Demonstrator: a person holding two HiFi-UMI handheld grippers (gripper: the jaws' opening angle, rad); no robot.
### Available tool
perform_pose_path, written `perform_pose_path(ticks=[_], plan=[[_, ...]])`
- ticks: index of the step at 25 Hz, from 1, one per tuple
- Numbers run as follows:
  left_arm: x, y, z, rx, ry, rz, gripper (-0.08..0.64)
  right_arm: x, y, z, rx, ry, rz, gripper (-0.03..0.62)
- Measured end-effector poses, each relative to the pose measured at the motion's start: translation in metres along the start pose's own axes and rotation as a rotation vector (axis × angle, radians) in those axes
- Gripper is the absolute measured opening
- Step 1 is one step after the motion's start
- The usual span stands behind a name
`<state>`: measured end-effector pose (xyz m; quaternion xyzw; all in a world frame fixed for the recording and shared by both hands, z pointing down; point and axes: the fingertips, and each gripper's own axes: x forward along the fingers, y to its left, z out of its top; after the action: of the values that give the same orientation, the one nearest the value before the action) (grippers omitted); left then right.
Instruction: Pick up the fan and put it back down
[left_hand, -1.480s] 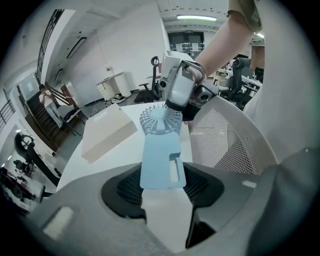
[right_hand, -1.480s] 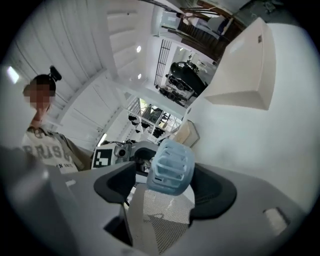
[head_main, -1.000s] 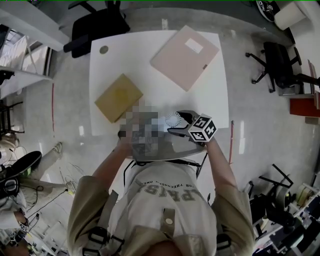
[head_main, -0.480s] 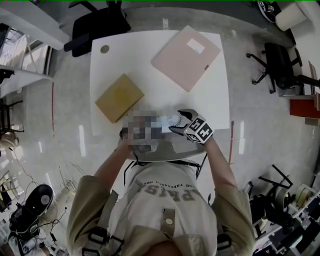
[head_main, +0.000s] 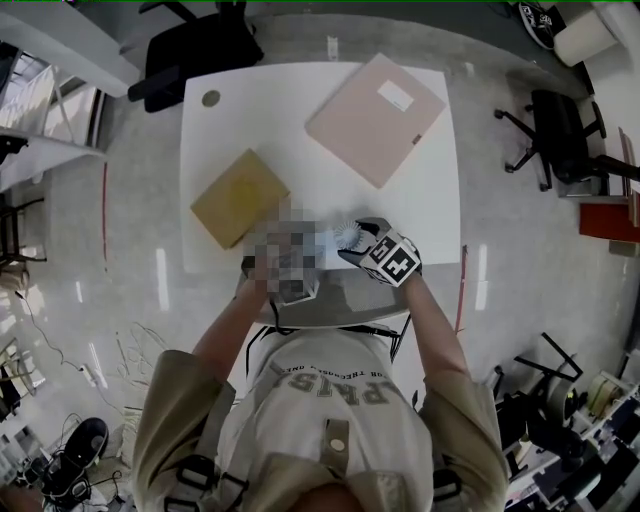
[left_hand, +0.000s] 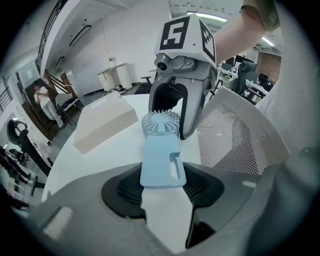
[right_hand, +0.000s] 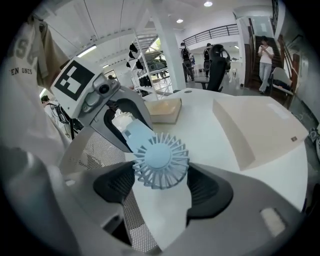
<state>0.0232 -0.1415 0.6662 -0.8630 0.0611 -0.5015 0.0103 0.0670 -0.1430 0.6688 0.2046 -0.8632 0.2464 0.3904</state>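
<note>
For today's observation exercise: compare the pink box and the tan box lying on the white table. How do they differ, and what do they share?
Colour: the pink box is pale pink, the tan box mustard tan. Size: the pink box is clearly larger than the tan box. Marking: the pink box carries a white label; the tan box shows none. Both are flat rectangles lying on the white table, turned askew to its edges.
</note>
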Motion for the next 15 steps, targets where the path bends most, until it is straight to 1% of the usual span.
perform_pose_path(ticks=[10,12,15], plan=[[0.018,0.005,-0.013,-0.054,0.011,-0.053,0.219,0.019,-0.011,-0.005,0.027,0.036,0.042,0.322],[0.022,0.006,-0.015,-0.057,0.019,-0.055,0.221,0.022,-0.013,-0.007,0.028,0.047,0.042,0.322],[0.028,0.009,-0.017,-0.068,0.007,-0.061,0.222,0.025,-0.017,-0.008,0.027,0.059,0.036,0.322]])
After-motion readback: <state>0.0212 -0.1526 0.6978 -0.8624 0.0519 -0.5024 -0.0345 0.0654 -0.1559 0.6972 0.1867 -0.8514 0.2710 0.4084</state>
